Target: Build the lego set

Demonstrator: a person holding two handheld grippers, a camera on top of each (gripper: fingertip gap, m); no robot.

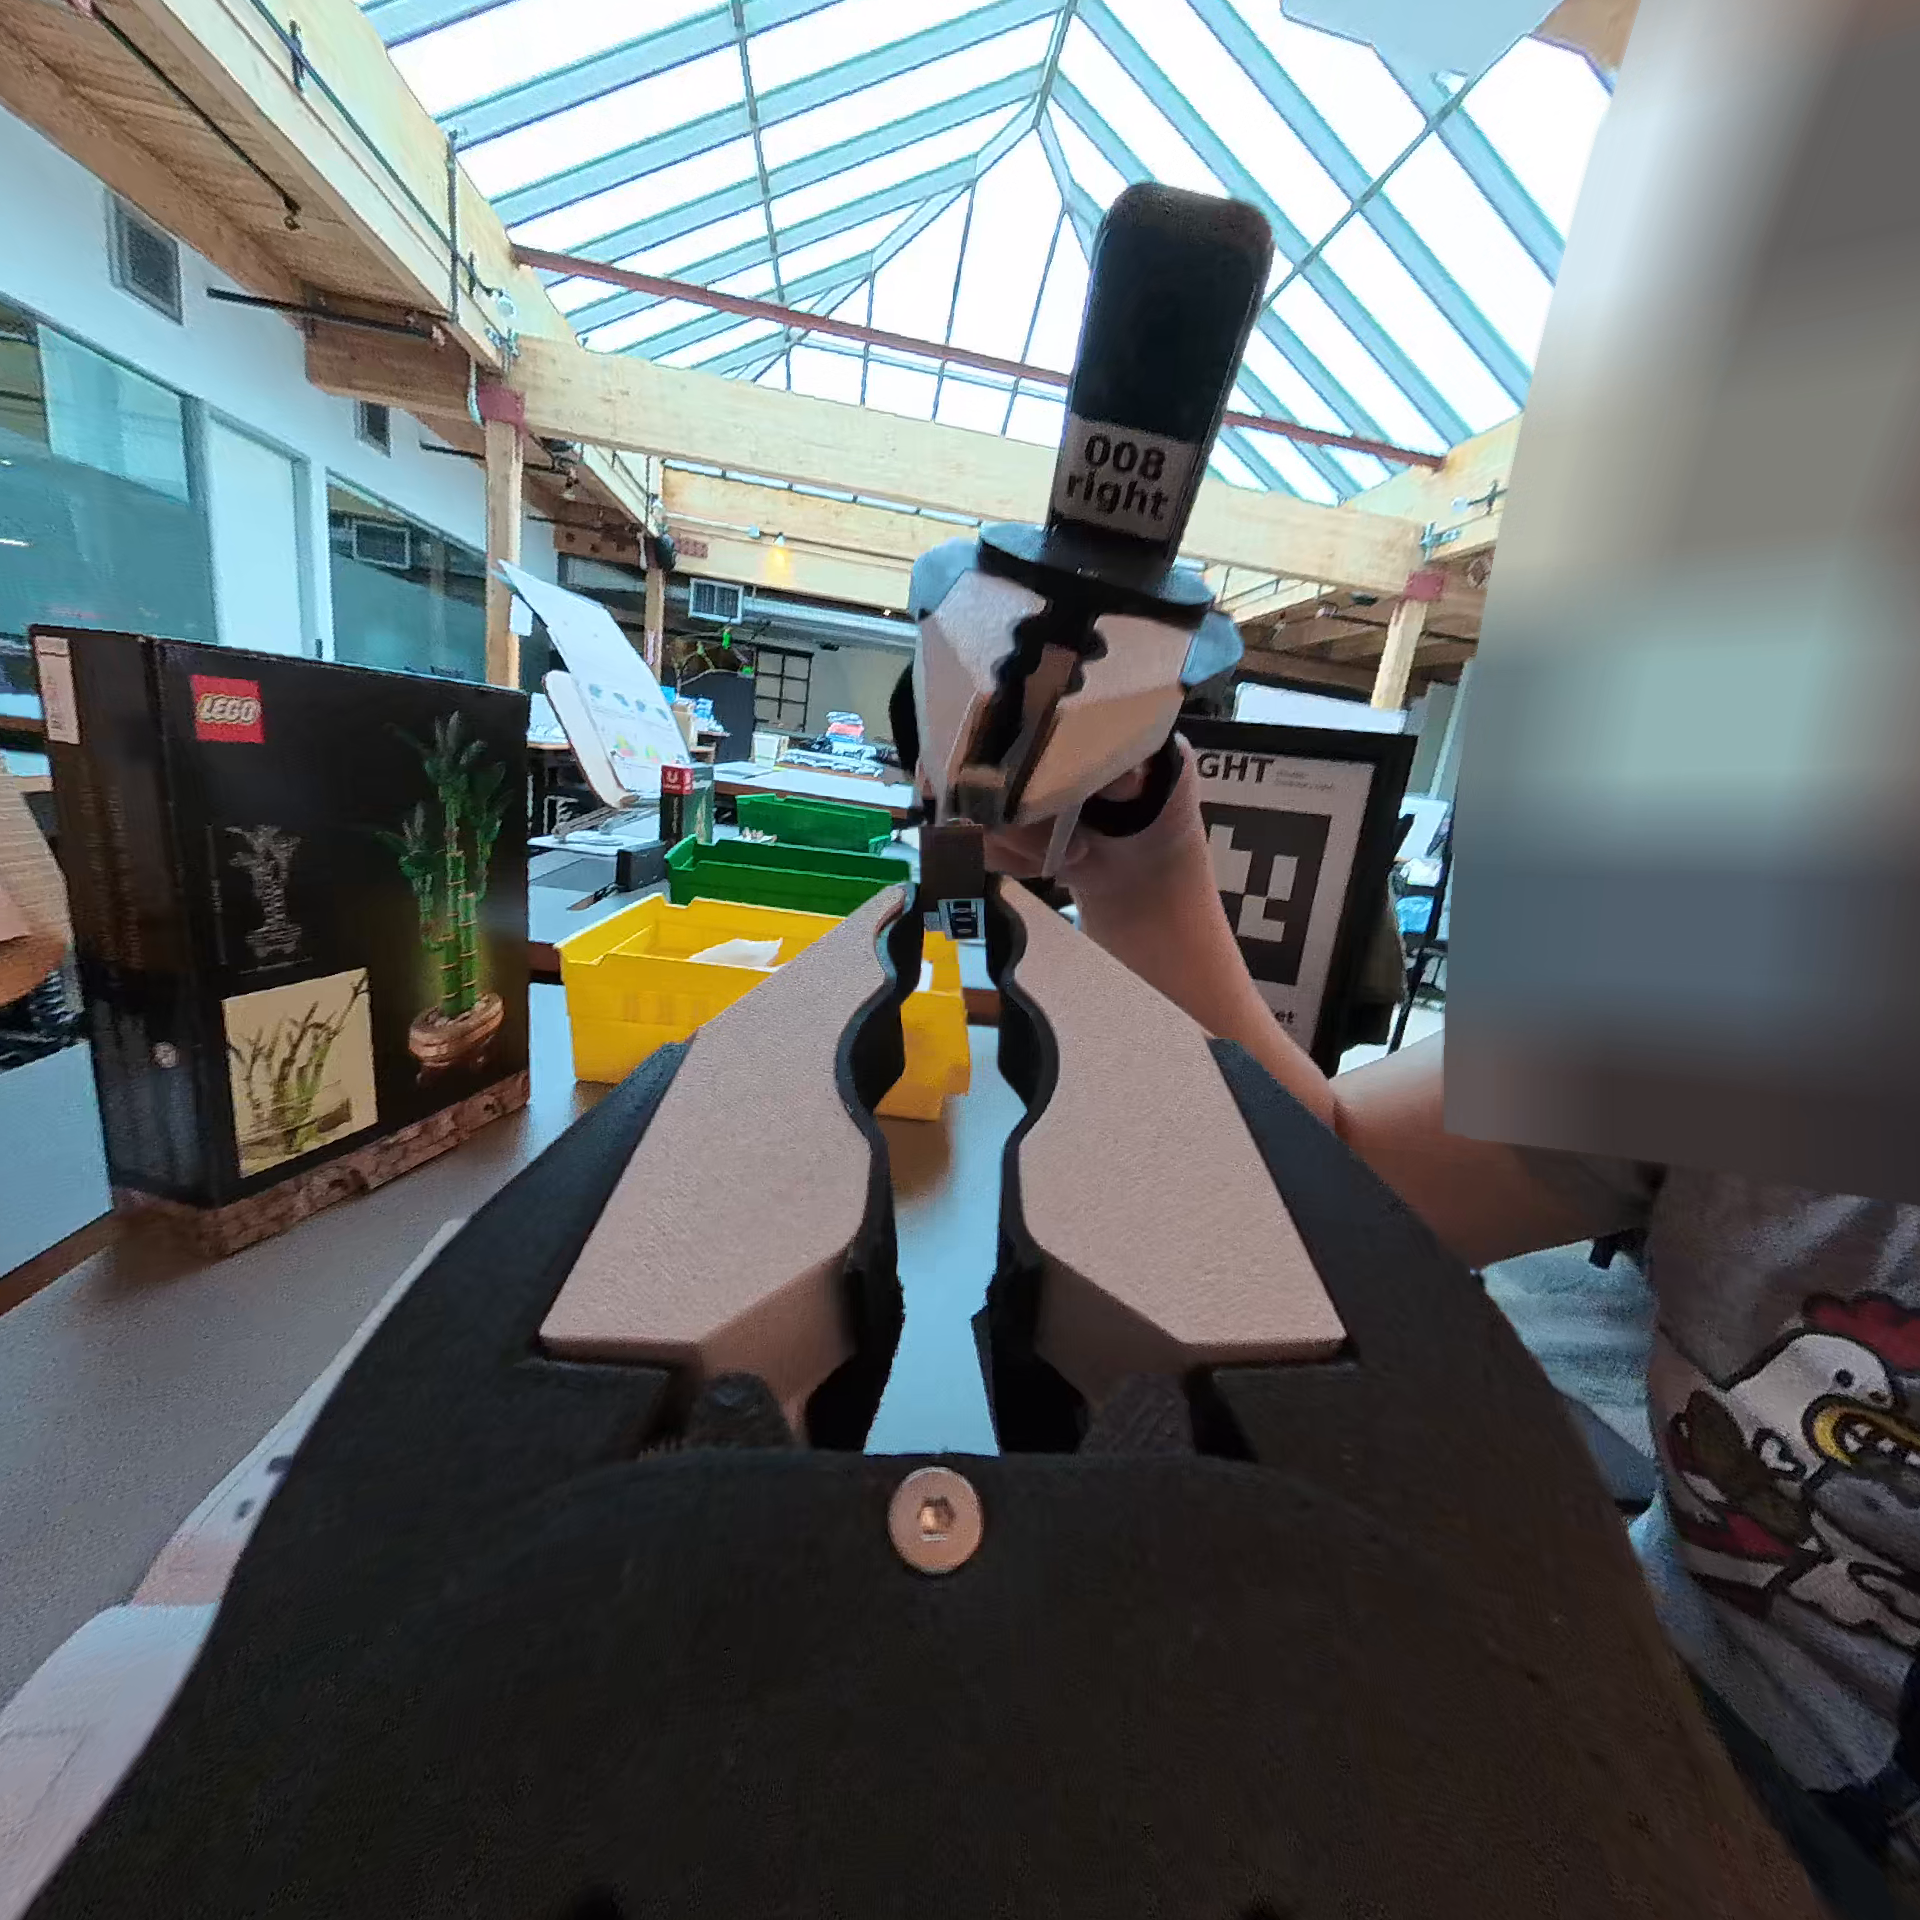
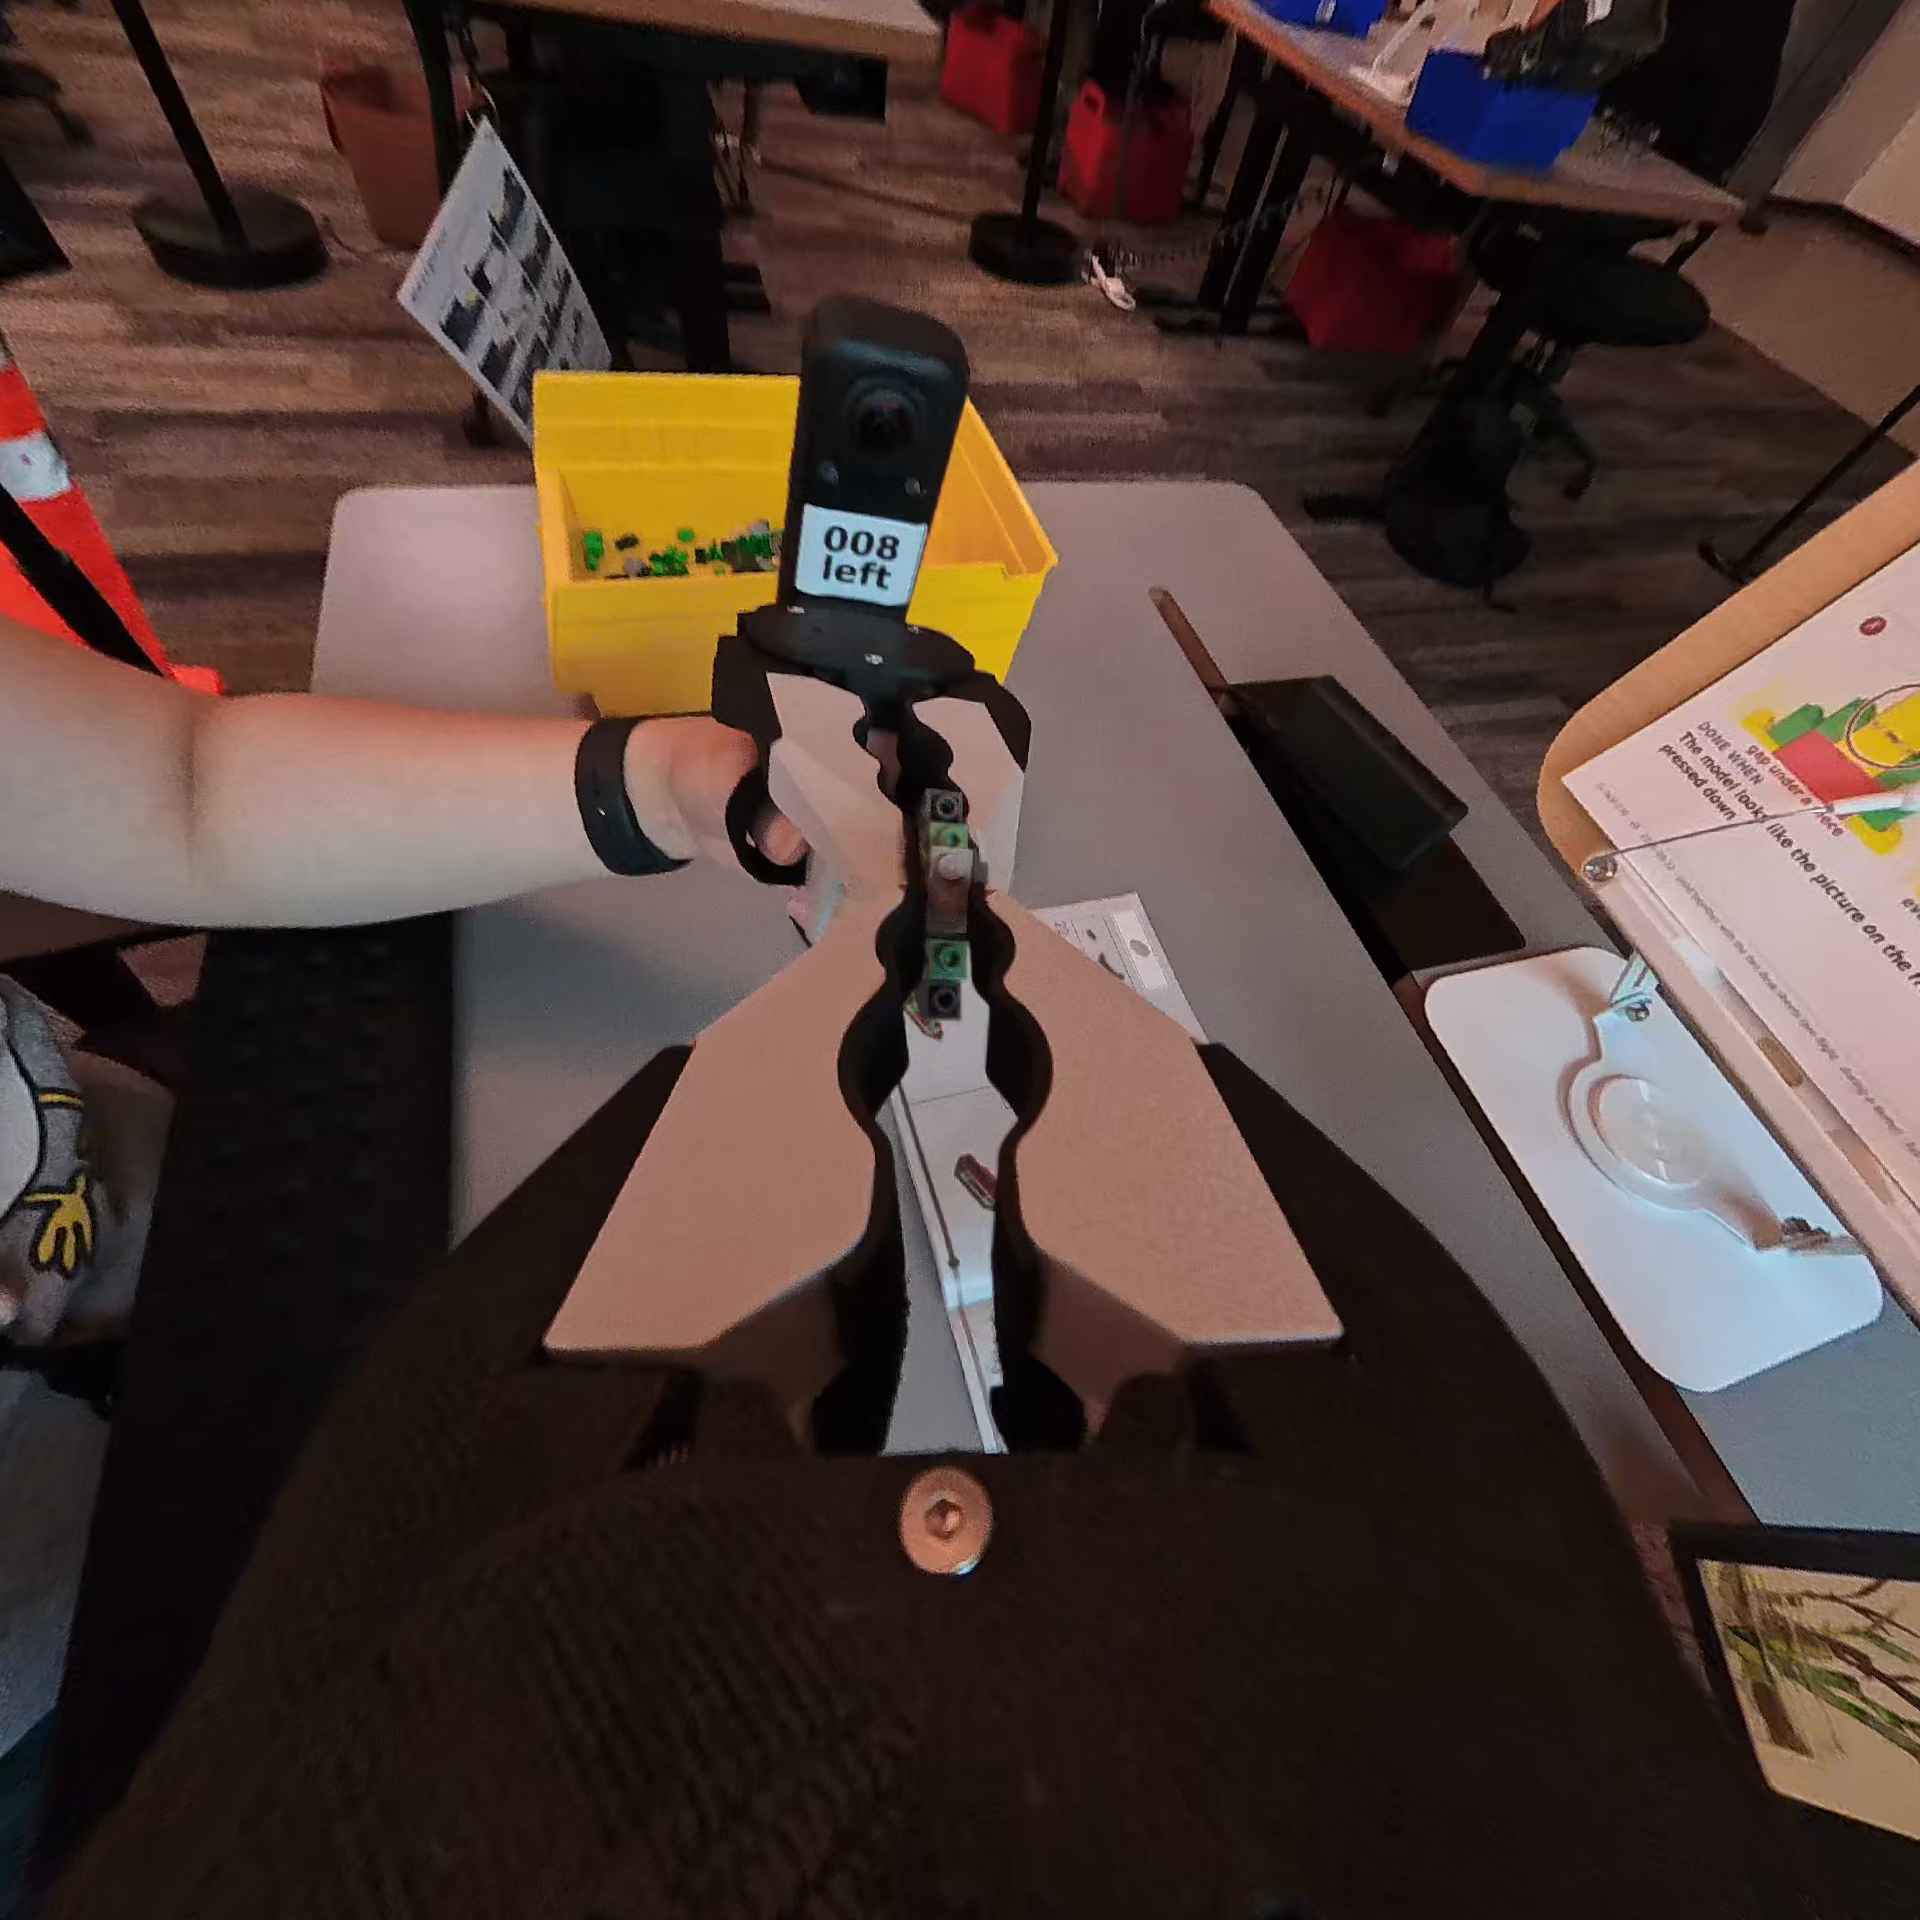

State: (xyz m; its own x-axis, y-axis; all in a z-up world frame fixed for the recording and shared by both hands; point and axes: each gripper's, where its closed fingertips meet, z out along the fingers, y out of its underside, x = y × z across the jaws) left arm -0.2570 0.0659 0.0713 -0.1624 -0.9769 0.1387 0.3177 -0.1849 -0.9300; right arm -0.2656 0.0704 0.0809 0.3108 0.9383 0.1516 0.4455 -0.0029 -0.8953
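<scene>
Brown, green and black bricks are making up a slim lego assembly (image 2: 943, 906) that both grippers are holding in the air above the grey table (image 2: 1299, 644). In the right wrist view the right gripper (image 2: 943, 940) is closing its tan fingers (image 2: 1049, 997) narrowly on the brown middle section, with a green brick and a black brick sticking out toward the camera, between the wavy inner edges of the fingers. Past the fingertips a second green brick and a black brick are reaching into the left gripper (image 2: 914, 790), which is meeting it nose to nose; whether that gripper is actually pinching the far end is hard to tell from here.

From the left wrist view, the left gripper (image 1: 951, 902) is holding its fingers (image 1: 821, 997) narrow, their tips flanking the lower end of the dark brown piece of the lego assembly (image 1: 954, 871). Directly above, the right gripper (image 1: 977, 800) is pointing down at it, with the piece's upper end between its tips.

Behind the grippers, a yellow bin (image 2: 623, 488) with small green parts is sitting at the table's far edge. A lego box (image 1: 301, 914) picturing a bamboo plant is standing upright on the left, and green bins (image 1: 774, 868) are lying behind the yellow bin (image 1: 644, 977). An instruction sheet (image 2: 1766, 831) on a wooden board is leaning at the right.
</scene>
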